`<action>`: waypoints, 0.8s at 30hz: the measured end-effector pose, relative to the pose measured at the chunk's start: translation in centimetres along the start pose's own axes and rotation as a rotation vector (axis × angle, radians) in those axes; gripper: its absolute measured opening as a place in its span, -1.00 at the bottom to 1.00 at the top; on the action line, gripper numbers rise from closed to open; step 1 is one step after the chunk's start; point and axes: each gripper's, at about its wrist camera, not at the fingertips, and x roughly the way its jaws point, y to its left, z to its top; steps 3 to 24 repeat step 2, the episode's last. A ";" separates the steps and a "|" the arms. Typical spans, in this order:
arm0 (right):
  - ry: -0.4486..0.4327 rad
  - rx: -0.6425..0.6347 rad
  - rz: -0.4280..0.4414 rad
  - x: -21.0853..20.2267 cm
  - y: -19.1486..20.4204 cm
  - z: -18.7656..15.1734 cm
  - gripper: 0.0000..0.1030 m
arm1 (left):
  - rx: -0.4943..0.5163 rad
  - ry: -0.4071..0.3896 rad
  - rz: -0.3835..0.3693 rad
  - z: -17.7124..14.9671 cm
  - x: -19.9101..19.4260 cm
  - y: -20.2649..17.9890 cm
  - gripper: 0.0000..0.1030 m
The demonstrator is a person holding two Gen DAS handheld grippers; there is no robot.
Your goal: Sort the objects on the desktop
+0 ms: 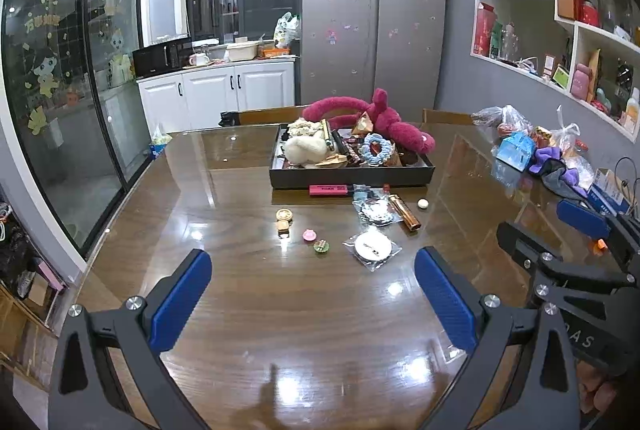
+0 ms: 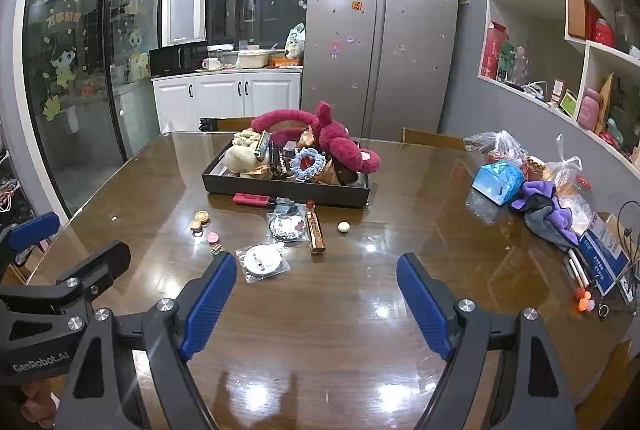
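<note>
A black tray (image 1: 348, 177) (image 2: 280, 191) sits mid-table, piled with a pink plush toy (image 1: 384, 120) (image 2: 336, 136), a blue scrunchie (image 1: 374, 149) (image 2: 308, 163) and other items. In front of it lie a pink marker (image 1: 328, 189) (image 2: 251, 198), a gold tube (image 1: 405, 212) (image 2: 315, 231), a bagged white disc (image 1: 373, 247) (image 2: 263, 259) and small trinkets (image 1: 284, 220) (image 2: 200, 219). My left gripper (image 1: 312, 274) is open and empty above the near table. My right gripper (image 2: 316, 276) is open and empty, just short of the bagged disc.
The glossy wooden table (image 1: 248, 302) has plastic bags, a blue pouch (image 2: 498, 180) and purple cloth (image 2: 548, 204) along its right side by the wall shelves. The right gripper's body shows in the left wrist view (image 1: 560, 250). Chairs stand behind the table.
</note>
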 end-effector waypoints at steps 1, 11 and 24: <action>0.004 0.001 0.001 0.1 0.0 0.0 0.64 | 0.002 -0.001 0.000 0.0 0.0 0.0 0.99; 0.005 0.002 0.003 0.1 0.1 -0.1 0.64 | 0.003 0.002 0.001 0.0 0.1 0.0 0.99; 0.005 0.002 0.003 0.1 0.1 -0.1 0.64 | 0.003 0.002 0.001 0.0 0.1 0.0 0.99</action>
